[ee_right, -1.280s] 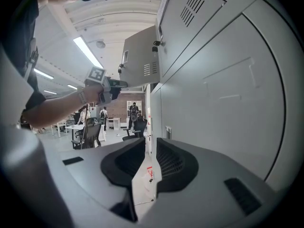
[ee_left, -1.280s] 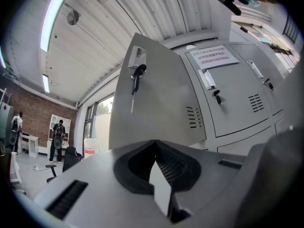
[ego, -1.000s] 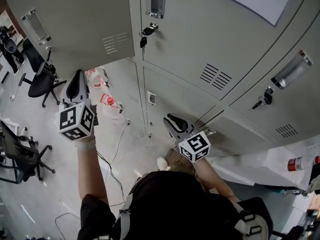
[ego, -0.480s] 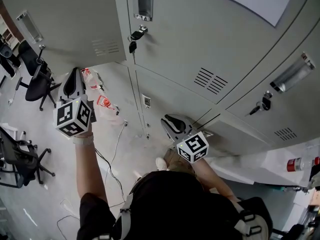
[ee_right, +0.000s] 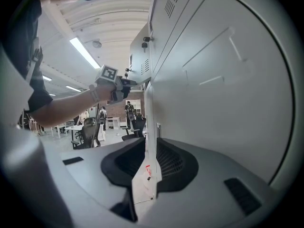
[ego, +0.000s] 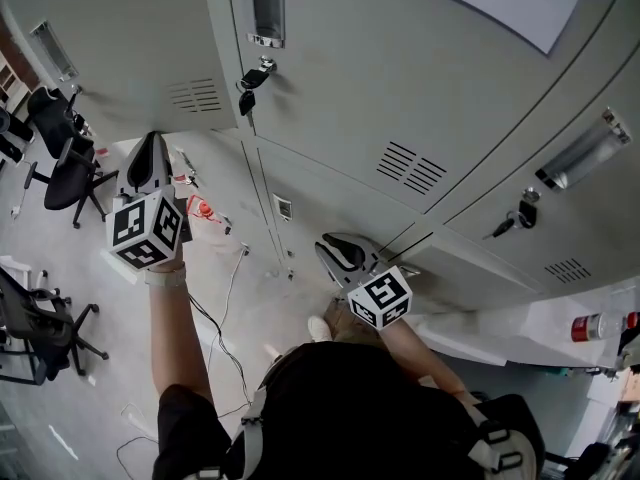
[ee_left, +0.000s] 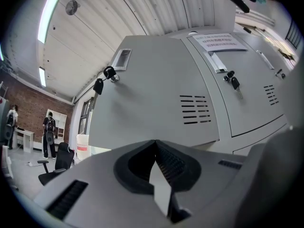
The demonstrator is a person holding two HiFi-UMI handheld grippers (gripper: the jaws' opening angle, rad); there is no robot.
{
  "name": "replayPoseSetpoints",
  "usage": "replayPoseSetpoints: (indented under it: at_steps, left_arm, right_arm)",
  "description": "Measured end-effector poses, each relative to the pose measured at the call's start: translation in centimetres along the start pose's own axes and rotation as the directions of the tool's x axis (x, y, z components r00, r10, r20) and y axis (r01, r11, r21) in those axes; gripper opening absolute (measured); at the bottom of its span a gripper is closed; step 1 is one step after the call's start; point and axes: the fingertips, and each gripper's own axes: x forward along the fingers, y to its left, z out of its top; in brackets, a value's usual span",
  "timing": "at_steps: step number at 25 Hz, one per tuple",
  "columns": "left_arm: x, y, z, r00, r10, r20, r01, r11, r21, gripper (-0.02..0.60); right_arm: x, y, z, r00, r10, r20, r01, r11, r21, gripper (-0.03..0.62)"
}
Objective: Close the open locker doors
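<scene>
Right gripper (ee_right: 146, 148) pinches the ajar lower door's (ee_right: 213, 94) edge between its fingers (ee_right: 171, 161) — not yet shut, I judge. Left gripper (ee_left: 156, 148), jaws together, empty, has the upper door (ee_left: 152, 103) just beyond its fingertips (ee_left: 172, 161).

Your left gripper (ego: 150, 142) now stands nearer the locker bank than a second ago, with its tip just under the lower edge of the open upper door (ego: 110, 58). The head view is turned, so the keyed lock (ego: 250, 73) lies further left.
</scene>
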Motion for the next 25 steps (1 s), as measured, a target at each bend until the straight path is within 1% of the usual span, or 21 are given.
replayPoseSetpoints:
  at_steps: [8,16,25]
  left_arm:
    - [1.4,-2.1,-0.3,0.998,-0.064,-0.011,0.064,0.998,0.007,0.008]
    - [2.3,-3.7,-0.5,0.995,-0.098,-0.016,0.099,0.995,0.014,0.008]
    - [3.1,-5.7,-0.4,0.993,-0.117,-0.022,0.119,0.989,0.092,0.008]
  right_arm:
    - [-0.2,-0.3,-0.1,1.000,-0.009,-0.005,0.009,1.000,0.002,0.082]
    - [-0.7,-0.6,-0.3,1.000,-0.024,-0.008,0.024,1.000,0.007,0.081]
    - [-1.4,-0.8,-0.6,0.999,-0.041,-0.011,0.041,0.999,0.011,0.082]
